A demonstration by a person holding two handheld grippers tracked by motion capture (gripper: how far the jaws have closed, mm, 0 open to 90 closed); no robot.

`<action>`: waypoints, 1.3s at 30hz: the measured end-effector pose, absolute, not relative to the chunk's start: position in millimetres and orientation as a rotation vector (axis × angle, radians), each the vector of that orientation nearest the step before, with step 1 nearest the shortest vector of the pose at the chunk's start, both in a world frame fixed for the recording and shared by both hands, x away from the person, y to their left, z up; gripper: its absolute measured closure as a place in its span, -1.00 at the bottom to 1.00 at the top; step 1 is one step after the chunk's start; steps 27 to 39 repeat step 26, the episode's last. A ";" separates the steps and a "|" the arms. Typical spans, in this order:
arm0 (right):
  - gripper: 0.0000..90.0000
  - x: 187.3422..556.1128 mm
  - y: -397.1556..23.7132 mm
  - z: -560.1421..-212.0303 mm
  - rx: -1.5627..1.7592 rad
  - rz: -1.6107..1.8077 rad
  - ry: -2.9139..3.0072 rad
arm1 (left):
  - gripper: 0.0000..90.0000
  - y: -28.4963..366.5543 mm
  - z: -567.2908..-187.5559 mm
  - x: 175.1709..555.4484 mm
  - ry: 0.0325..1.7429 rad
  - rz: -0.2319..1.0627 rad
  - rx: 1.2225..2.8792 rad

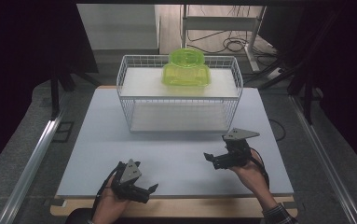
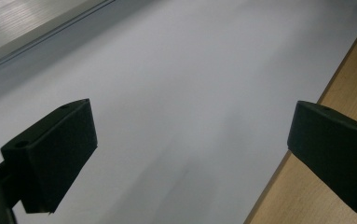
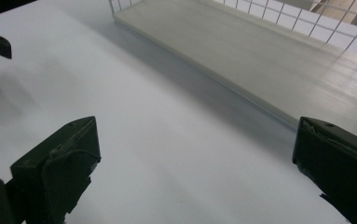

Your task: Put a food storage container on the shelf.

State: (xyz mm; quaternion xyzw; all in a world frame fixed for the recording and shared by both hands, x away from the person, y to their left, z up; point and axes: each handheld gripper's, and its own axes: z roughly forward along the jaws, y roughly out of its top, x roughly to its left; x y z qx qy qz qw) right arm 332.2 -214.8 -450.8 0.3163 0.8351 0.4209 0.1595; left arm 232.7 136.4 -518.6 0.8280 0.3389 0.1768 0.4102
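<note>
Black plastic tongs, both pairs spread wide and empty. Left tongs [image 1: 141, 190] low at the lower left of the high view, near the front edge of the tabletop [image 1: 176, 158], jaws far apart over bare grey surface and wooden trim in the left gripper view, touching nothing. Right tongs [image 1: 212, 160] at lower right of centre, raised a little, likewise gaping, pointed towards the white wire basket [image 1: 134, 100], with its pale lower shelf [image 3: 260, 60] at the upper right of the right gripper view.

Beyond, at upper centre of the high view, the likely thing to fetch: a translucent lime-green plastic container [image 1: 186, 69] resting on the basket's upper shelf, well apart from both tongs. Probably light, thin-walled and rigid, smooth enough to slip, prone to flex or crack under a hard squeeze. Best hold: across the rounded upper rim, or one wall pinched inside and out, with gentle pressure only.
</note>
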 end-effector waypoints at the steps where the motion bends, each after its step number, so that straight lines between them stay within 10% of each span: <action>1: -0.98 331.0 -215.5 -452.4 0.905 1.199 2.388 | -0.97 136.5 -518.6 232.7 0.853 0.444 2.085; 39: -1.00 310.6 -229.8 -503.2 0.936 1.066 2.504 | -0.97 134.8 -521.1 233.7 0.832 0.438 2.098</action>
